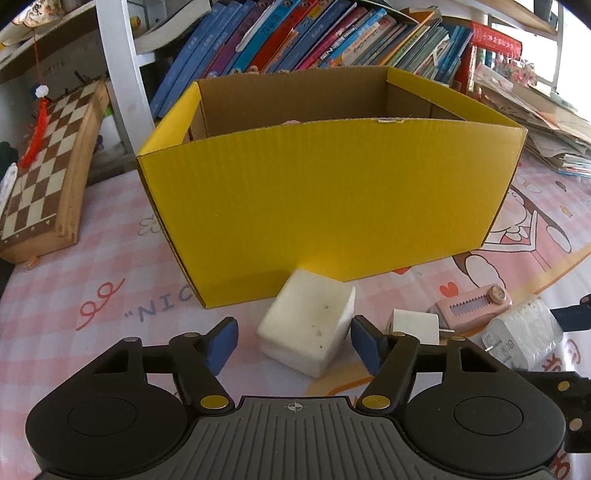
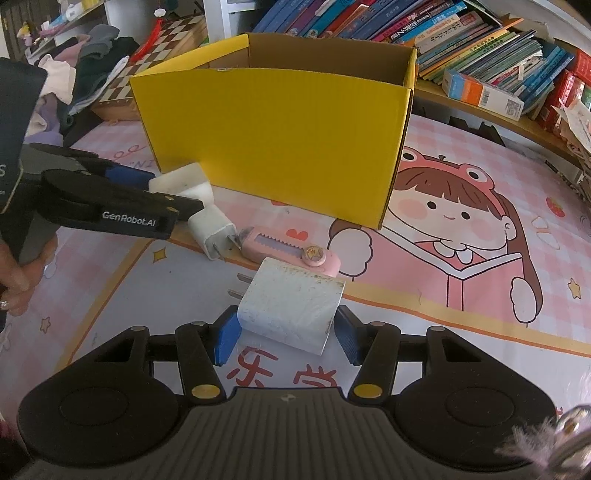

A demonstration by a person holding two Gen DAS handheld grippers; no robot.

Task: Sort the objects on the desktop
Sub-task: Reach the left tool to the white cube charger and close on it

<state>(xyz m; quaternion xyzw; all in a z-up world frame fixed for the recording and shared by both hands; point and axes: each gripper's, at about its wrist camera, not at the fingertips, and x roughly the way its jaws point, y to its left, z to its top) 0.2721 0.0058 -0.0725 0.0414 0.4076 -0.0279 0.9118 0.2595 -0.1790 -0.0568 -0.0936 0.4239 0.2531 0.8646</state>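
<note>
A white block, scuffed and dotted with small dark marks, lies tilted on the surface just in front of the near wall of the yellow cardboard box. The left claw stands around it with its blue pads partly apart — the right pad is at the block's edge, the left pad clearly off it, so nothing is gripped.

Just right of the block lies a small white plug adapter, prongs pointing toward a pink utility knife with a round star button. Nearer still, a larger white charger with a worn, scratched face sits between the pads of the right claw; both blue pads press its sides — a firm hold at about half width.

The box is open at the top, brown inside, with something pink barely showing over the near wall. The surface wears a pink checked cover printed with a cartoon girl in a frog hat. A person's hand grips the left tool's handle. Far left a folded chessboard leans, and leaning books fill the shelf behind.
</note>
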